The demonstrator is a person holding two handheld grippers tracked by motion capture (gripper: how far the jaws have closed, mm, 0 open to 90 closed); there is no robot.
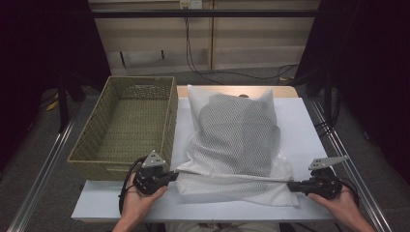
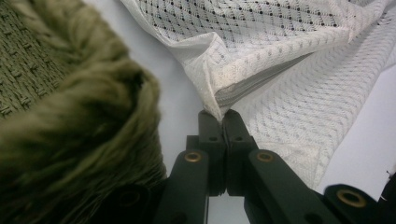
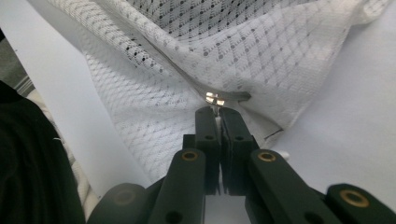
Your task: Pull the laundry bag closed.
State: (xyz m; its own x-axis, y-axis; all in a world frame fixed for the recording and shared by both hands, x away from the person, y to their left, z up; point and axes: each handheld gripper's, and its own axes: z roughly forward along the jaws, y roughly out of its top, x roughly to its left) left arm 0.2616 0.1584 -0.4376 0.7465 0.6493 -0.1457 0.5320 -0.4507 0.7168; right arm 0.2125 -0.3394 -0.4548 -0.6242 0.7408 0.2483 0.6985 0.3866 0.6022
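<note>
White mesh laundry bag (image 1: 235, 145) lies on the desk (image 1: 300, 125) beside one wicker basket (image 1: 126, 123), left gripper (image 1: 175, 176) clamped on its near corner, right gripper (image 1: 290, 185) pinching the zipper pull (image 3: 214, 98).

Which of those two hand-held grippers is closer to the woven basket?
Left. The left hand-held gripper sits right by the woven basket, at its near corner, pinching the mesh bag. The right hand-held gripper grips the bag's far end.

1. The left gripper (image 2: 223, 119) pinches the white mesh bag's (image 2: 261, 60) corner at 12 o'clock, jaws closed.
2. The woven basket (image 2: 60, 116) sits blurred at 9 o'clock.
3. The table (image 2: 175, 100) shows between them.
</note>
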